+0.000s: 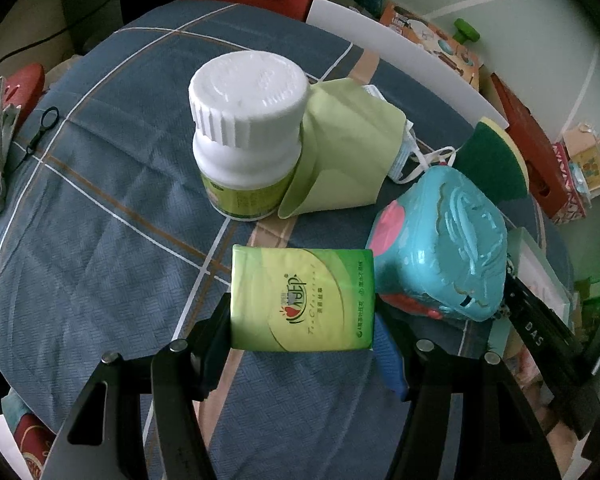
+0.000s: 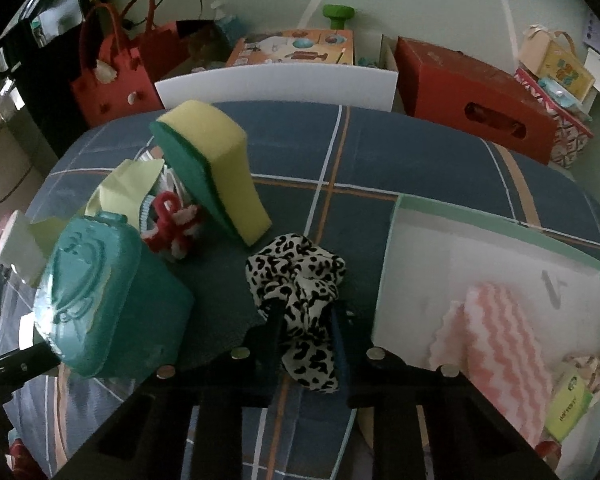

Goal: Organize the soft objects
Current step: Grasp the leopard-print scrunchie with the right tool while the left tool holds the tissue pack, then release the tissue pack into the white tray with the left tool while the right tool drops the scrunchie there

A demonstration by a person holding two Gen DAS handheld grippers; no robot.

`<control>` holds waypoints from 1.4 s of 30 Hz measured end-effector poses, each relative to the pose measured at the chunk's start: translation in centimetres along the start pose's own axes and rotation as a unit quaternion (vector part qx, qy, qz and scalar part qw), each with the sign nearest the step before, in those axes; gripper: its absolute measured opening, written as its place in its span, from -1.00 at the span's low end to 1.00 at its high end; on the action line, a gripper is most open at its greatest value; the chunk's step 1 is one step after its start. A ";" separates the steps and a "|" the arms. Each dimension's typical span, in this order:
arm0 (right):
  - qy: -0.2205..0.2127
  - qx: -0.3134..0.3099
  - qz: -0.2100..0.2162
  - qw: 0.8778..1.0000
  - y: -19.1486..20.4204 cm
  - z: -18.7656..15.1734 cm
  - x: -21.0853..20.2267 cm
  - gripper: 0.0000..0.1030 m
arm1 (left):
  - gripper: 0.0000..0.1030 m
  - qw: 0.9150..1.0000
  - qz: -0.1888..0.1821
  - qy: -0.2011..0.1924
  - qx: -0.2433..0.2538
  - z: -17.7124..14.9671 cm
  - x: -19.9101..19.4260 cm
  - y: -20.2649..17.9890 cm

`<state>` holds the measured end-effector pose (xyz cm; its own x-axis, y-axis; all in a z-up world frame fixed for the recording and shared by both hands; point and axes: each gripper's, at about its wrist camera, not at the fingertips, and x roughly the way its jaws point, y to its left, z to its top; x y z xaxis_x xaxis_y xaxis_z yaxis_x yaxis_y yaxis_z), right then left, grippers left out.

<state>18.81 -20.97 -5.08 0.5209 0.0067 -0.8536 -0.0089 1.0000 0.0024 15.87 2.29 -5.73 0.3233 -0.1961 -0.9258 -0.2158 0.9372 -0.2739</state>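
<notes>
Scrunchie (image 2: 300, 280), crinkled spotted fabric, pinched by right gripper (image 2: 305, 312).

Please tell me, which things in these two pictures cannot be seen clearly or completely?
- Bottle label, left view: the green cloth covers part; print too small.
- Sponge, left view: the teal case hides its lower part.
- Box contents, right view: the picture edge cuts off the pink cloth and a small packet.
- Scrunchie, right view: the right tool covers its middle.

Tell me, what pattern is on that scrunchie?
White with black leopard-style spots; the scrunchie shows best in the right wrist view.
</notes>
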 end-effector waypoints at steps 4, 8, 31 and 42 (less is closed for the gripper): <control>-0.010 0.002 0.002 1.000 0.1 0.3 -1.1 -0.55 | 0.26 1.000 -0.002 -0.005 -0.001 -0.1 -0.5 0.2; -0.021 0.004 0.002 1.000 0.1 0.2 -2.6 -0.55 | 0.26 1.000 -0.004 -0.018 -0.003 -0.1 -1.3 0.4; -0.040 0.065 -0.002 0.997 -2.5 -1.1 -8.6 -0.55 | 0.26 0.987 0.011 -0.159 0.025 0.4 -9.0 -0.3; -0.050 0.097 -0.028 0.994 -5.7 -1.0 -9.4 -0.55 | 0.26 0.982 0.007 -0.168 0.088 0.9 -10.1 -4.5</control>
<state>13.10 -26.72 2.39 0.5984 -0.0571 -0.7992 0.1810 0.9813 0.0654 14.39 0.25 5.08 0.6135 -0.1044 -0.7828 -0.0692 0.9803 -0.1849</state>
